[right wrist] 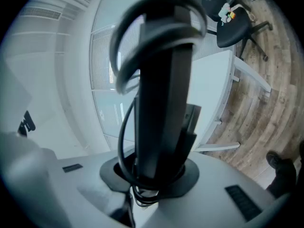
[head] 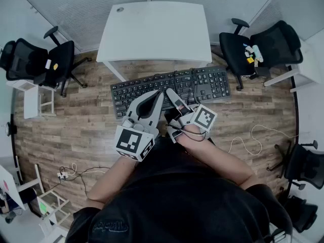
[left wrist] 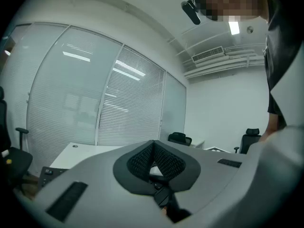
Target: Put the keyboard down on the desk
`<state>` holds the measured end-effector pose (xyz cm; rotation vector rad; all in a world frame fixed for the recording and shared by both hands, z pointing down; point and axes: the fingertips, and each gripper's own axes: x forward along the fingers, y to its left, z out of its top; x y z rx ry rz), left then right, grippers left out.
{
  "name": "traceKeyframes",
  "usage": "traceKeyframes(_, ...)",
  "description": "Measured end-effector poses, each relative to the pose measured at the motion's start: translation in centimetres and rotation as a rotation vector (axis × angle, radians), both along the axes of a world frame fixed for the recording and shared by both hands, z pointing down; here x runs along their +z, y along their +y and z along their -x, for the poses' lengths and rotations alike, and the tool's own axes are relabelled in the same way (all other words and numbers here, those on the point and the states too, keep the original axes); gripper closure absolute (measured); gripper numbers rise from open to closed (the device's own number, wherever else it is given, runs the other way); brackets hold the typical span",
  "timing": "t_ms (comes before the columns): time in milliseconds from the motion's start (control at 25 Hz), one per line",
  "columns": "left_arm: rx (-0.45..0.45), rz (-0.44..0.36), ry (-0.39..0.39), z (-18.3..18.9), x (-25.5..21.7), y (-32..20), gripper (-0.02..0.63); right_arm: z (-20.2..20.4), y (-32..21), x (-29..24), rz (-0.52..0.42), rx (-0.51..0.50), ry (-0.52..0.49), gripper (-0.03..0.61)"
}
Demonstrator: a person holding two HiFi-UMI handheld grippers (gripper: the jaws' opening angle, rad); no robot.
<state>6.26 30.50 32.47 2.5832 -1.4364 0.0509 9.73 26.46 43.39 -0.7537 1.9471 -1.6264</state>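
Note:
A black keyboard [head: 152, 87] is held up over the wooden floor, just in front of the white desk [head: 157, 29]. My right gripper [head: 170, 92] is shut on its near edge, around the middle. In the right gripper view the keyboard [right wrist: 164, 94] stands edge-on between the jaws, with its black cable [right wrist: 124, 70] looped around it. My left gripper [head: 158, 94] sits beside the right one, over the keyboard's near edge. In the left gripper view its tips [left wrist: 153, 144] meet with nothing between them, and a few keys [left wrist: 47, 172] show at the lower left.
Black office chairs stand to the left [head: 45, 59] and right [head: 258, 47] of the desk. A small white table [head: 30, 92] is at the far left. A thin cable [head: 248, 140] lies on the floor at the right. Blinds cover the glass wall [left wrist: 95, 99] behind the desk.

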Motion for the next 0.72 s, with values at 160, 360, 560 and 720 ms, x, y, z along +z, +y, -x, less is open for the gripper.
traceKeyframes(160, 0.003, 0.005, 0.006, 0.1, 0.3, -0.4, 0.597, 0.0, -0.3, 0.1, -0.005, 0.006, 0.005, 0.48)
traceKeyframes(360, 0.008, 0.013, 0.01, 0.5, 0.5, -1.2, 0.597, 0.1, -1.1, 0.3, -0.003, 0.012, 0.024, 0.479)
traceKeyframes(560, 0.012, 0.022, 0.02, 1.4, 0.9, -2.4, 0.597, 0.4, -2.3, 1.1, 0.021, 0.036, 0.038, 0.479)
traceKeyframes(720, 0.017, 0.021, 0.035, 2.9, 1.1, -4.2, 0.597, 1.6, -4.1, 1.2, 0.015, 0.047, 0.037, 0.479)
